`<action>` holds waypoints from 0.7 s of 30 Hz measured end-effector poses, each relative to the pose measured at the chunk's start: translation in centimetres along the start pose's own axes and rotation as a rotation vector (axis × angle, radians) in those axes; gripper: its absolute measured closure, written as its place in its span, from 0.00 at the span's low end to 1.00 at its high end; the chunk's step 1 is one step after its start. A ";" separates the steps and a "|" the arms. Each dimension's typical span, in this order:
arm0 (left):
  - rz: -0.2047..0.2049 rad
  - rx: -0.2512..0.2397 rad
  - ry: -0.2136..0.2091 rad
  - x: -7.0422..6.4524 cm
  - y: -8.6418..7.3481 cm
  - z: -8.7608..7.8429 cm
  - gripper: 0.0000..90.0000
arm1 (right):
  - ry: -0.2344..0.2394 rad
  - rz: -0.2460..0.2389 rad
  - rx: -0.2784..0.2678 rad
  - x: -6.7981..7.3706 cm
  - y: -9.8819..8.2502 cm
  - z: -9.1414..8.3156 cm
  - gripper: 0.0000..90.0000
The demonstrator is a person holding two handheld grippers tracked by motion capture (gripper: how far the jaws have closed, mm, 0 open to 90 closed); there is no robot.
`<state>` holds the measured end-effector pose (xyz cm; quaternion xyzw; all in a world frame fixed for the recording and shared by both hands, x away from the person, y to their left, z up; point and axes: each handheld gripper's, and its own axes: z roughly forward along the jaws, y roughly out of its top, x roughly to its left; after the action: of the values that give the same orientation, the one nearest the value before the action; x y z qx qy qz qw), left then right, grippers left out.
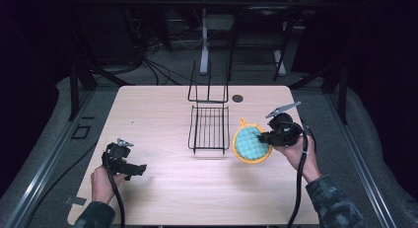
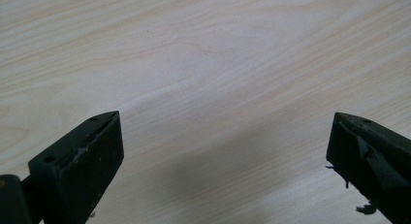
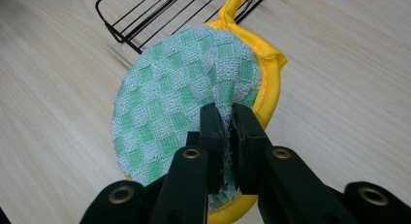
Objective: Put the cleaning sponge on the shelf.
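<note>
Beside the rack (image 1: 209, 128), your right hand-held gripper (image 3: 226, 132) pinches the scrubber (image 3: 181, 93), apparently not yet racked; your left hand-held gripper (image 2: 225, 151) gapes empty over the tabletop (image 2: 218, 64).

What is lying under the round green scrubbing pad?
Under the scrubbing pad, pinched by the right gripper, bare wooden table shows around its yellow rim. The patch directly beneath is covered, so nothing there can be seen.
</note>
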<state>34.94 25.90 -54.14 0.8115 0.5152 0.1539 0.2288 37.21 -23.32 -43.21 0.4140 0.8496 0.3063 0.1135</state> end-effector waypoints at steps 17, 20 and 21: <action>0.001 -0.009 0.000 0.0 -0.4 0.0 0.00 | 0.010 -0.005 0.008 0.3 2.1 1.4 0.94; 0.001 0.002 -0.005 0.1 -0.4 0.1 0.00 | 0.010 -0.008 0.007 0.4 2.4 1.8 0.94; 0.000 -0.003 -0.001 0.0 -0.4 0.1 0.00 | 0.011 -0.013 0.002 0.4 2.5 1.9 0.94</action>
<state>34.71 26.05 -54.46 0.8113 0.5148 0.1543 0.2300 39.39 -21.06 -43.13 0.4069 0.8533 0.3069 0.1103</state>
